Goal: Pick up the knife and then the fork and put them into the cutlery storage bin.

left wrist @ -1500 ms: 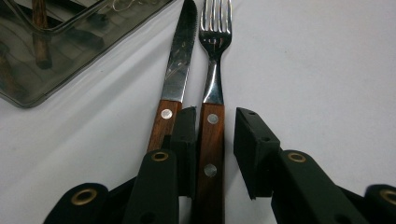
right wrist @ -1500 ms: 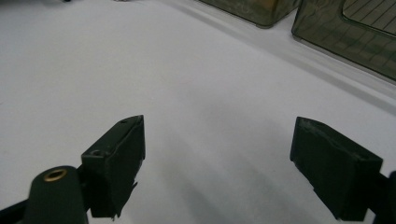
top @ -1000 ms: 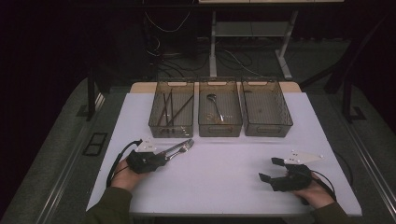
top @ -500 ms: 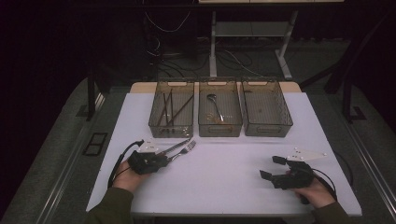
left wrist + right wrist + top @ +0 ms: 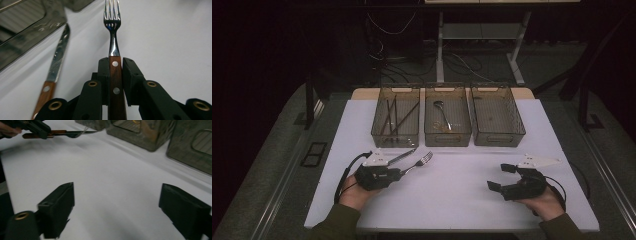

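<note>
A white worktop [image 5: 452, 200] carries everything; around it the room is dark, with grey floor at both sides and cables and a metal frame behind.

Nearest, at the front edge, the person's two hands come in from below. The left gripper [image 5: 399, 172] has its fingers [image 5: 131, 75] pinching the wooden handle of a fork [image 5: 112, 25], one pad on each side of the riveted grip. The fork sits front left of the worktop, clear of the bins. Its long axis runs straight out along the fingers, tines leading; in the high view it points away and to the right, towards the middle bin. Whether the tines touch the white surface I cannot tell.

Just beside the fork on its left lies a knife [image 5: 58, 60] with a like wooden handle, blade pointing towards the left bin.

At front right, the right gripper [image 5: 503, 177] has its fingers [image 5: 61, 202] spread wide with nothing between them, above bare worktop.

Farther back, three clear bins stand side by side: the left bin [image 5: 377, 131] holds dark thin sticks, the middle bin [image 5: 430, 131] a spoon [image 5: 441, 112], and the right bin [image 5: 517, 131] shows nothing I can make out.
</note>
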Tool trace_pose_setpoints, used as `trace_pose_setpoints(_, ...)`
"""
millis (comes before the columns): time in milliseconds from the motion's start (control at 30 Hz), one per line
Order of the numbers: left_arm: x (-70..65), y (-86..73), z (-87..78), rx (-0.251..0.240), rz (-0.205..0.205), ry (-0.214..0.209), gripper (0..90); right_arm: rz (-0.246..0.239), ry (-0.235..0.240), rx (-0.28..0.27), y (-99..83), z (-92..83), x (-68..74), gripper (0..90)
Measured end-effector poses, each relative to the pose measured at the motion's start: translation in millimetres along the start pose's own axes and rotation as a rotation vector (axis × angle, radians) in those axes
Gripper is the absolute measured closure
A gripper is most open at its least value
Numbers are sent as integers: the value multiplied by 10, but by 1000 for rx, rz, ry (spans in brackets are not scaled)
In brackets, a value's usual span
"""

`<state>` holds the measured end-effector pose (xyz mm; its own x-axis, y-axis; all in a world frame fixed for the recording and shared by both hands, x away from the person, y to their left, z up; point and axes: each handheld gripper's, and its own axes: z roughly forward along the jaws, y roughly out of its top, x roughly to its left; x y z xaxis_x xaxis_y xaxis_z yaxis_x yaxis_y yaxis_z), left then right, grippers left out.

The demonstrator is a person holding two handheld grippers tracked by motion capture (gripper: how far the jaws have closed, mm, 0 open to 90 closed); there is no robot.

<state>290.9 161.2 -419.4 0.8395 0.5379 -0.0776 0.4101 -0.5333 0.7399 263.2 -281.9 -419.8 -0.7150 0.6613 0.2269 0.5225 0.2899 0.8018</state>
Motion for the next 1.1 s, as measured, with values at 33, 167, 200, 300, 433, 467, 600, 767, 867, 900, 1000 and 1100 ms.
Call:
trace_pose_setpoints(33, -27, 20, 13, -1, 1, -2, 770, 6, 16, 2, 14, 7, -3, 159)
trace_pose_setpoints(167, -120, 110, 58, -4, 16, -10, 770, 11, 12, -8, 67, 64, 13, 159)
trace_pose_setpoints(200, -141, 134, 71, -11, 15, -17, 770, 14, 15, -12, 83, 78, 17, 159)
trace_pose_setpoints(300, -216, 217, 115, -20, 25, -34, 770, 12, 16, -29, 134, 130, 25, 160)
trace_pose_setpoints(433, -332, 331, 202, -21, 50, -60, 770, 25, 26, -48, 184, 189, 15, 160)
trace_pose_setpoints(467, -363, 357, 227, -22, 52, -66, 770, 35, 27, -54, 198, 200, 16, 161)
trace_pose_setpoints(600, -475, 455, 327, -26, 74, -87, 770, 44, 42, -73, 255, 256, 0, 192)
trace_pose_setpoints(767, -599, 558, 427, -34, 89, -88, 770, 62, 79, -79, 329, 355, -1, 240)
trace_pose_setpoints(867, -642, 596, 457, -31, 113, -82, 769, 84, 108, -77, 351, 452, 10, 273)
trace_pose_setpoints(900, -656, 603, 463, -37, 109, -81, 770, 87, 115, -74, 352, 486, 11, 284)
trace_pose_setpoints(1000, -665, 612, 450, -52, 112, -70, 770, 129, 145, -75, 351, 562, -3, 329)
trace_pose_setpoints(1100, -653, 610, 436, -60, 113, -65, 769, 160, 165, -75, 347, 627, -24, 386)
